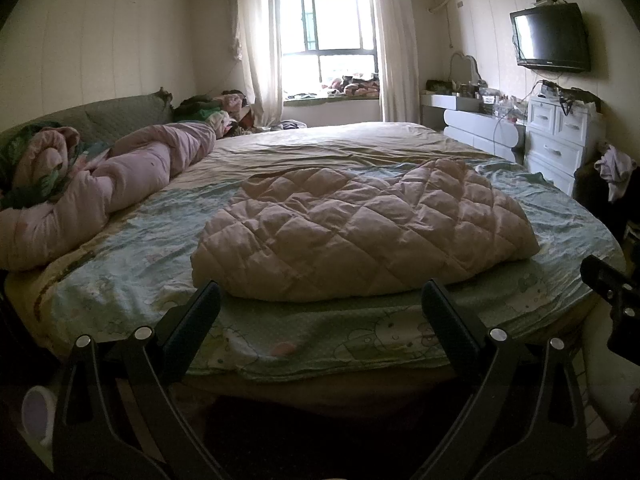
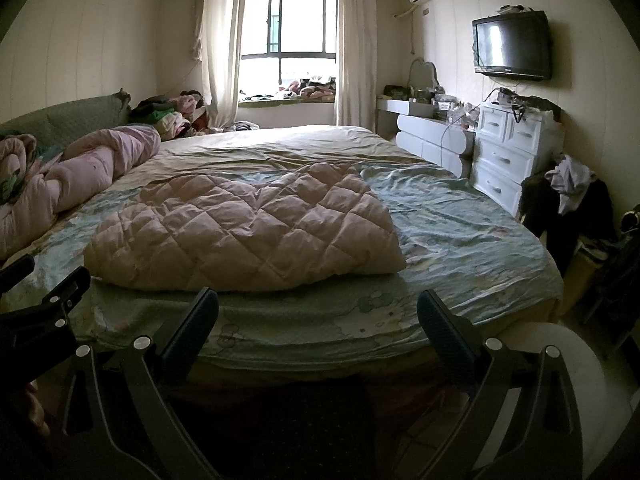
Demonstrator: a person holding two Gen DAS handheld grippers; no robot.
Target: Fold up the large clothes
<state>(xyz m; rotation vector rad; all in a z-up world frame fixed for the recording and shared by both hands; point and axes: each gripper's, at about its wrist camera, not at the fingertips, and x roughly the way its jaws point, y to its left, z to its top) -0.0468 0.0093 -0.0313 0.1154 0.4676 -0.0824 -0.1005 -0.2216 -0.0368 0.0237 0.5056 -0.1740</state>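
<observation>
Holding both tools back from the foot of the bed (image 1: pixel 328 344), you have nothing gripped: your left gripper (image 1: pixel 320 300) stands wide, its 2 fingers bare over the printed sheet (image 2: pixel 460 232), and your right gripper (image 2: pixel 318 308) is spread just as wide and just as bare. Just past the fingertips lies the quilted pink garment (image 1: pixel 360 224), a padded bundle near the bed's near edge, apart from both tools. It looks at least partly folded already, so I judge you are between folds or close to done. A next move would need each tool closing on a near corner together. Further off, a rolled pink duvet (image 1: pixel 120 176) lies along the left side, well apart from the garment.
</observation>
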